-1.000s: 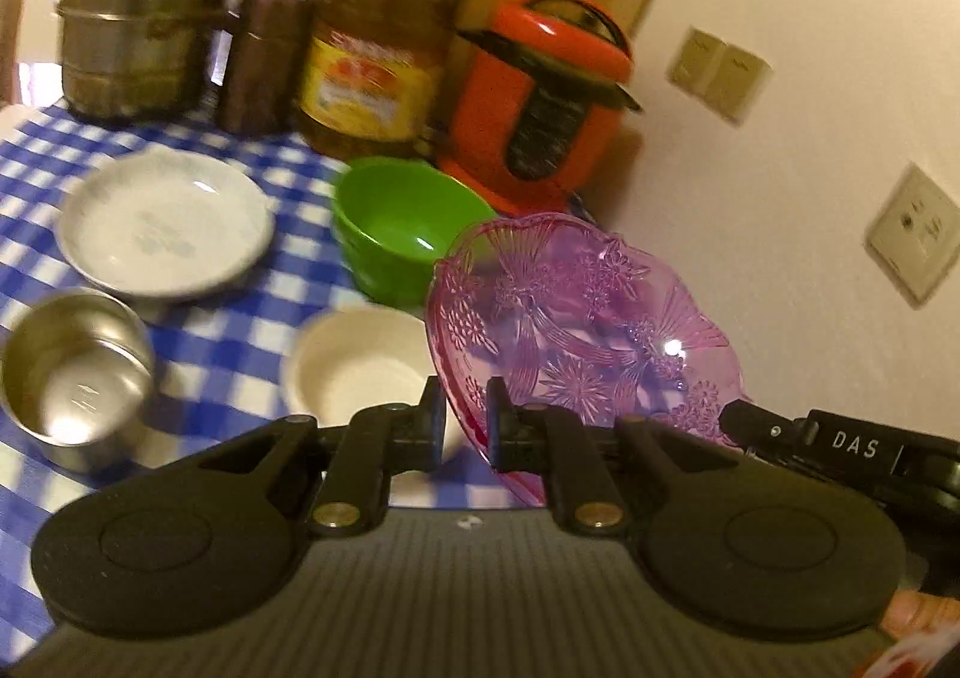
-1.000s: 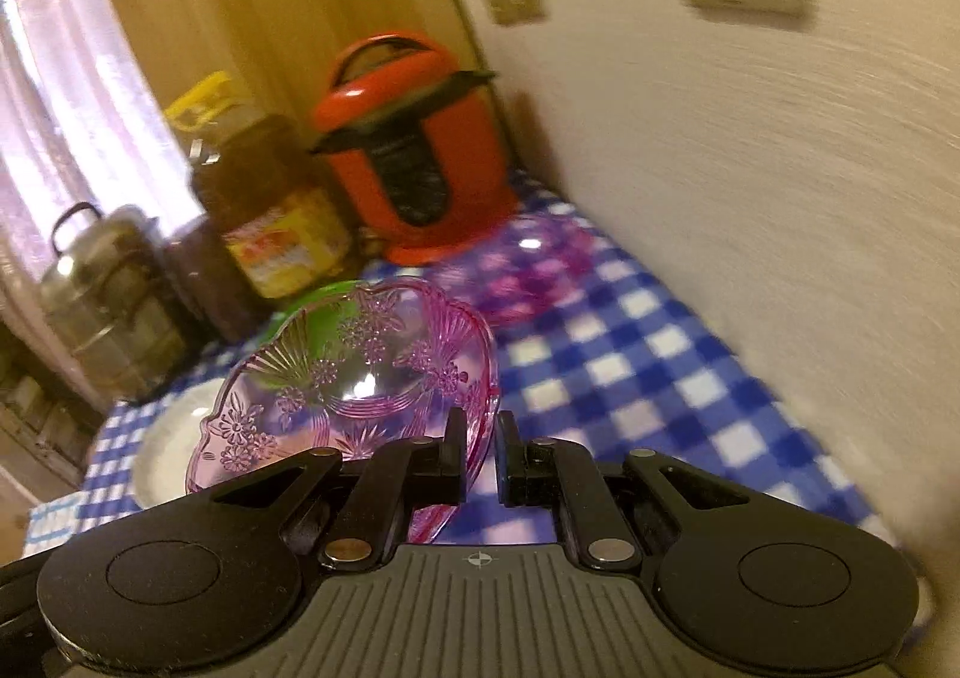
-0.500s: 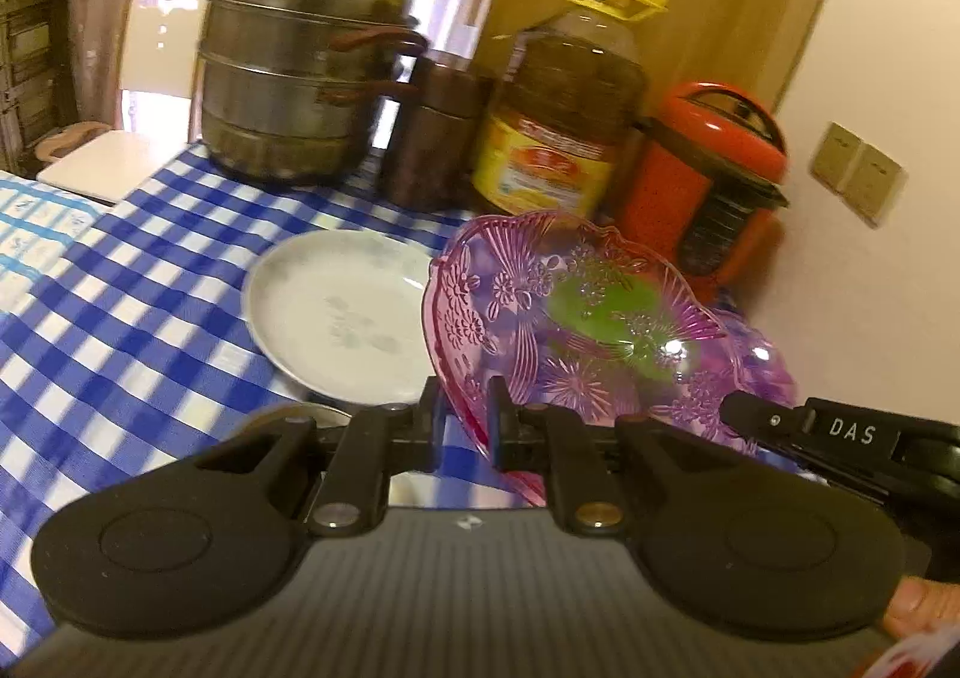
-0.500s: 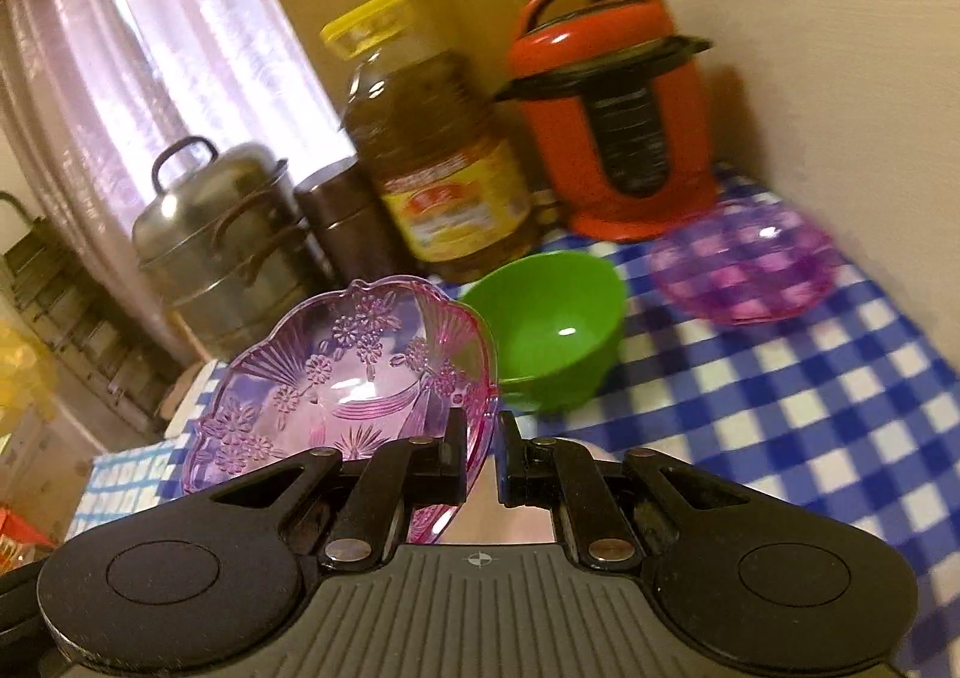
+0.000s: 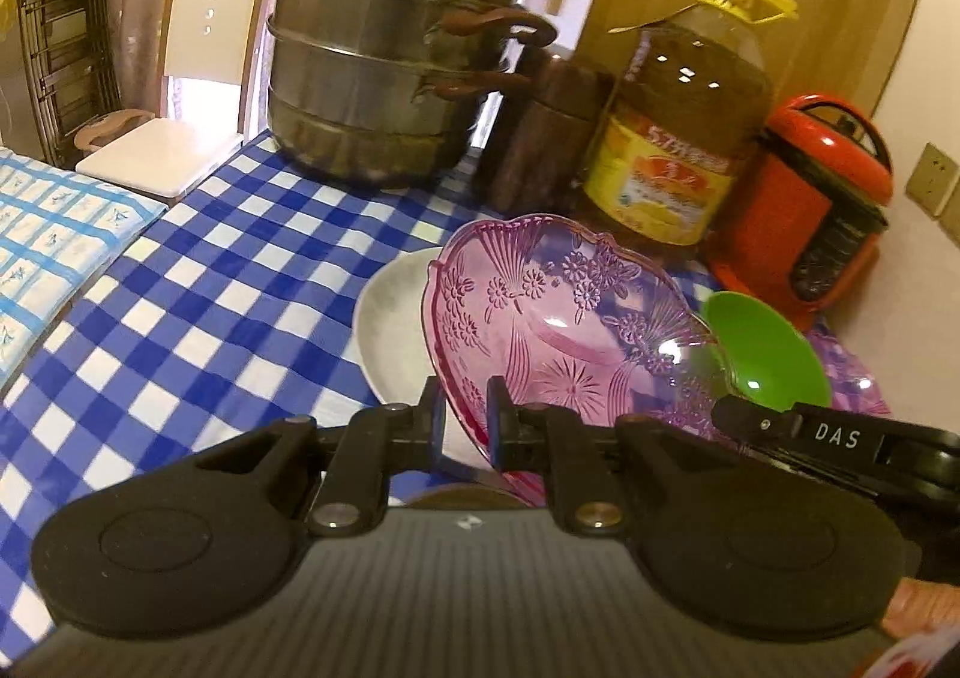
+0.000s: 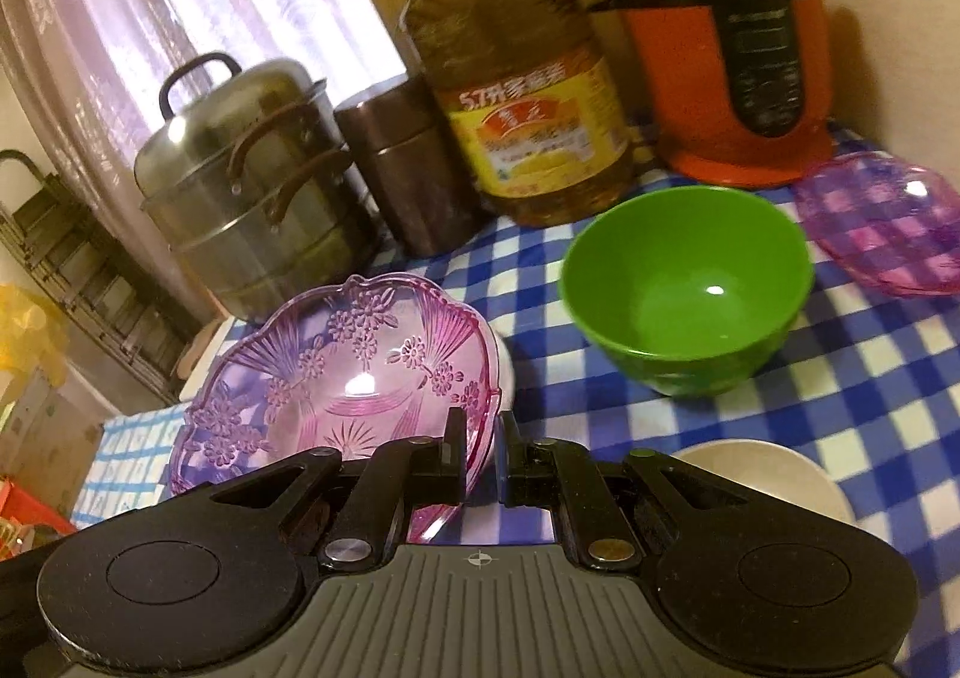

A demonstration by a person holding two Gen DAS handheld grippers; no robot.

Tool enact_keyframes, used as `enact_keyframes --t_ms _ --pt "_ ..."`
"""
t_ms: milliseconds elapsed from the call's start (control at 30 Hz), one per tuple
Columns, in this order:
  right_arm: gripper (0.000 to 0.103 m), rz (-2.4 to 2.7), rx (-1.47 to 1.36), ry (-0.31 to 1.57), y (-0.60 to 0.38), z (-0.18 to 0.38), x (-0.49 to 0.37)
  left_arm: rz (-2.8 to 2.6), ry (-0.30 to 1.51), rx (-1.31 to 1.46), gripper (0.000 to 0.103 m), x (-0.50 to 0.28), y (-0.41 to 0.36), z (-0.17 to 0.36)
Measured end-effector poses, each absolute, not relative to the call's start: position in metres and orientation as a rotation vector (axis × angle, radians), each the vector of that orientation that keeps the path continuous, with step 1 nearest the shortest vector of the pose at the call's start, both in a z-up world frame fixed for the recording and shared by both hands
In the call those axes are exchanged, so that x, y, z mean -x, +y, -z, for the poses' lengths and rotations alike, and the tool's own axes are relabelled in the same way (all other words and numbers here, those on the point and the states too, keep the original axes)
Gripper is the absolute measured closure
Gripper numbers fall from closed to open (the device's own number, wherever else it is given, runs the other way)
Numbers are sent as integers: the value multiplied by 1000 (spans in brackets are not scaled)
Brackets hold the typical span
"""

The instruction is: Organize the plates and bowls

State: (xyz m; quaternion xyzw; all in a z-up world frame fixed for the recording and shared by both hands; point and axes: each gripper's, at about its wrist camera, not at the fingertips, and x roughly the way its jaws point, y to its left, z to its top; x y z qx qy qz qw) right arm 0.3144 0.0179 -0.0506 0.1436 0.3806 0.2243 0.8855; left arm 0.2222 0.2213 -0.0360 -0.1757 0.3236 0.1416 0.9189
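The left gripper [image 5: 467, 420] pinches the near-left rim of the pink glass dish [image 5: 564, 330], lifted and tilted over the white plate [image 5: 390, 330] on the checked worktop [image 5: 210, 318]; the right gripper [image 6: 480, 450] pinches its opposite rim; the green bowl [image 6: 684, 288] sits further right.

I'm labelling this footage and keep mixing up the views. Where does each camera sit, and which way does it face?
Left wrist: on the left tool, looking down-forward over the checked table toward the steamer pot; its fingers clamp the pink glass dish; the right tool's tip and a bit of hand show at right.
Right wrist: on the right tool, facing the green bowl and orange cooker; it clamps the dish's opposite rim.
Shared: dish, bowl, pot, oil bottle, cooker.
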Motion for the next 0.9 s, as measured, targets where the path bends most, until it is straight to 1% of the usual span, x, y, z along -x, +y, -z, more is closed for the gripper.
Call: enact_keyframes --t_ms 467,900 --pt "94 -484 -233 842 65 86 -364 -300 737 295 90 -275 257 71" --pt "93 -495 -128 862 81 99 -375 -288 795 272 90 -294 267 92"
